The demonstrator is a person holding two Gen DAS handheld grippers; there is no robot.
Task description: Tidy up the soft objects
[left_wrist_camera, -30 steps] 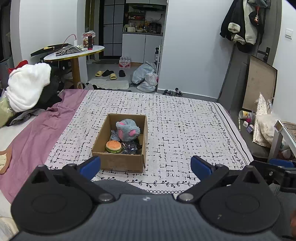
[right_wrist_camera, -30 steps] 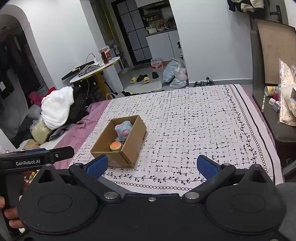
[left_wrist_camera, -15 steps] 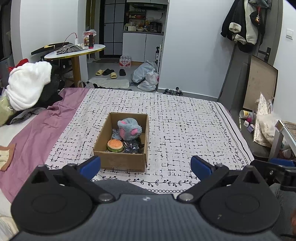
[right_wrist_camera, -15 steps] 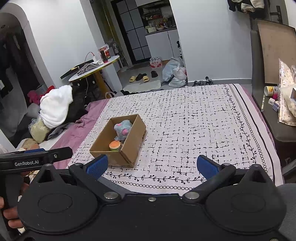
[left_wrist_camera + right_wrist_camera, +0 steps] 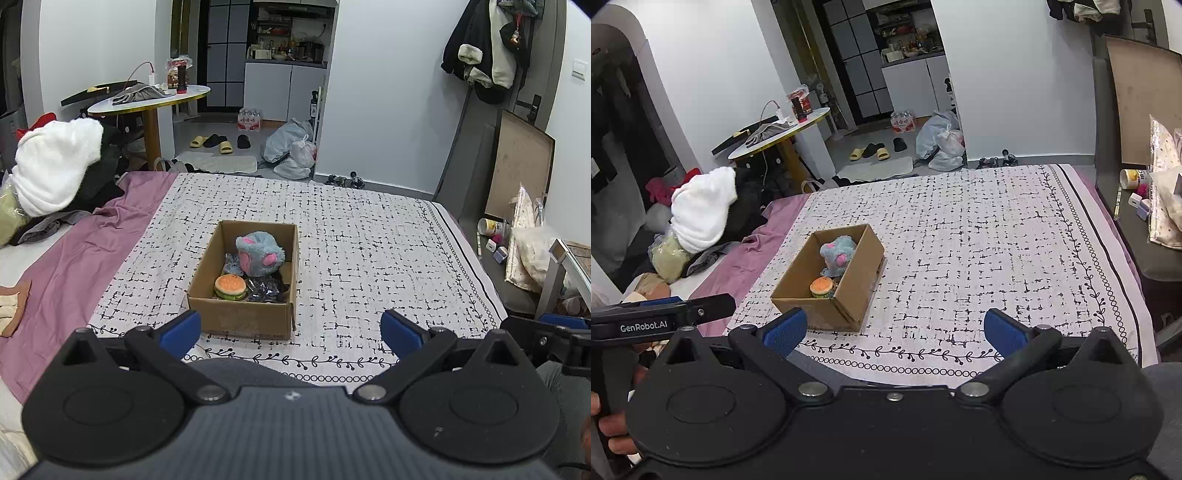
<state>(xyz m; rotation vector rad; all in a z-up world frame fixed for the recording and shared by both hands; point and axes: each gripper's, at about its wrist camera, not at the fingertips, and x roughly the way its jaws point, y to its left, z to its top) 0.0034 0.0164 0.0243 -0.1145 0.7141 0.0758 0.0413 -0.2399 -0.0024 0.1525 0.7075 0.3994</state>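
A brown cardboard box (image 5: 240,317) stands on the patterned bedspread; it also shows in the right wrist view (image 5: 855,291). Inside lie a blue plush toy with pink patches (image 5: 258,254), a soft burger toy (image 5: 230,286), a dark crumpled item (image 5: 266,290) and a small blue-white item behind the burger. The plush (image 5: 836,253) and burger (image 5: 822,286) show in the right wrist view too. My left gripper (image 5: 291,330) is open and empty, near the bed's front edge in front of the box. My right gripper (image 5: 894,330) is open and empty, right of the box.
A pile of white and dark clothes (image 5: 55,166) lies at the bed's left on a purple sheet (image 5: 74,258). A round table (image 5: 147,99) stands behind. Bags and small items (image 5: 528,243) sit on a ledge at the right. The left gripper's body (image 5: 657,317) shows at left.
Both grippers have shifted slightly; the box appears a little further right in the left wrist view. Both stay open and empty.
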